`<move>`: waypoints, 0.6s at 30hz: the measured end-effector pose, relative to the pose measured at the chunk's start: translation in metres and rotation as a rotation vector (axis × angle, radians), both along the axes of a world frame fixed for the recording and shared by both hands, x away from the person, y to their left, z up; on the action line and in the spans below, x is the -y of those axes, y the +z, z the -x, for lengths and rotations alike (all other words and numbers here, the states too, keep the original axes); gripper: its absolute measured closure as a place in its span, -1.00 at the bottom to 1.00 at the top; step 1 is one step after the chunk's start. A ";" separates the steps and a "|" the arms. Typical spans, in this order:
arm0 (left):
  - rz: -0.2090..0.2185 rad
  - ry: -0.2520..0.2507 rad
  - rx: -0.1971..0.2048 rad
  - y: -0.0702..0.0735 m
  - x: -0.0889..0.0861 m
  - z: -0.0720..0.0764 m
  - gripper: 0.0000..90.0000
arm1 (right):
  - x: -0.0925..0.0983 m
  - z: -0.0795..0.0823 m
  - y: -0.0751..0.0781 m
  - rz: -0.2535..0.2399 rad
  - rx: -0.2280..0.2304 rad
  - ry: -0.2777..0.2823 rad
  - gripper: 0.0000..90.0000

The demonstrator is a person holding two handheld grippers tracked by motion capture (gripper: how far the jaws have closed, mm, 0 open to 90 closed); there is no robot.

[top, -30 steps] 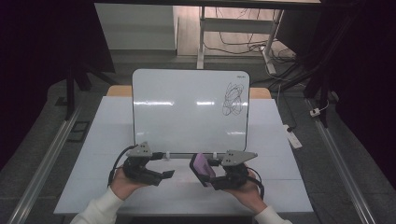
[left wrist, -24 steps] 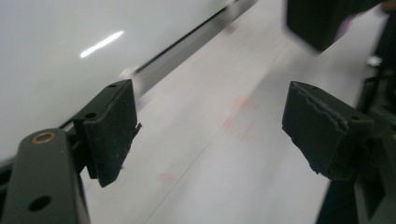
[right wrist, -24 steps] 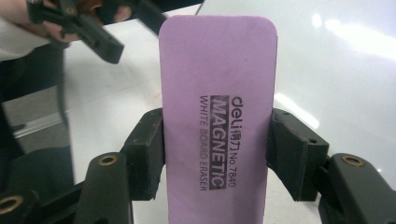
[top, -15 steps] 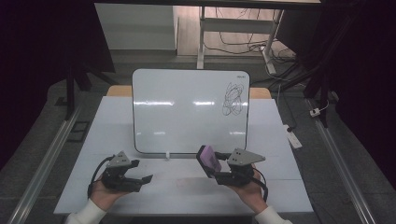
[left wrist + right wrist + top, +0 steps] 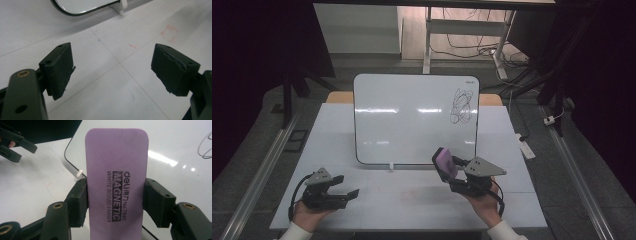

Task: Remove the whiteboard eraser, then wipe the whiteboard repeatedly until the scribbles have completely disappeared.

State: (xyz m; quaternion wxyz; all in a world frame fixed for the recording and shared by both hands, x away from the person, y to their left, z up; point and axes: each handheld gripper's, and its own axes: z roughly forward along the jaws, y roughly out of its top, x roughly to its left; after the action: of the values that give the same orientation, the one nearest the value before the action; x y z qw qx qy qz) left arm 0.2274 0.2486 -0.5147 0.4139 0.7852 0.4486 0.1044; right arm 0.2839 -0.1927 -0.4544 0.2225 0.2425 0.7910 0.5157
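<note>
My right gripper (image 5: 447,176) clamped the eraser (image 5: 116,182) by its long edges, raised just before the whiteboard (image 5: 412,115). My left gripper (image 5: 343,196) hung wide open and empty over the table (image 5: 412,205). To clear the scribble (image 5: 461,106), I judged the felt face should meet the board flat, with light, even pressure.

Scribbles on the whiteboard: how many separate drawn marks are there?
1. A single black scribble sits near the upper right corner of the whiteboard; the rest of its surface looks clean, apart from the small part behind the purple eraser.
</note>
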 end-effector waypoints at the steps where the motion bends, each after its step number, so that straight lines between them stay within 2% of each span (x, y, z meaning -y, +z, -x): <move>1: -0.003 0.000 0.003 0.000 0.000 -0.001 -0.57 | 0.000 0.000 0.000 0.000 0.000 0.000 -0.10; 13: -0.006 0.028 0.005 -0.003 -0.006 -0.004 -0.58 | 0.006 -0.003 0.001 0.005 0.008 -0.041 -0.10; 18: -0.017 0.019 0.009 -0.002 -0.004 -0.005 -0.58 | 0.009 -0.005 0.006 0.002 0.018 -0.048 -0.10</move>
State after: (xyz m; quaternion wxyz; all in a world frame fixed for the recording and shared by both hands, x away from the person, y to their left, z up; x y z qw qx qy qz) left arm 0.2328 0.2529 -0.5168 0.4080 0.7841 0.4531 0.1155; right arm 0.2887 -0.2014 -0.4487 0.2423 0.2566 0.7834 0.5116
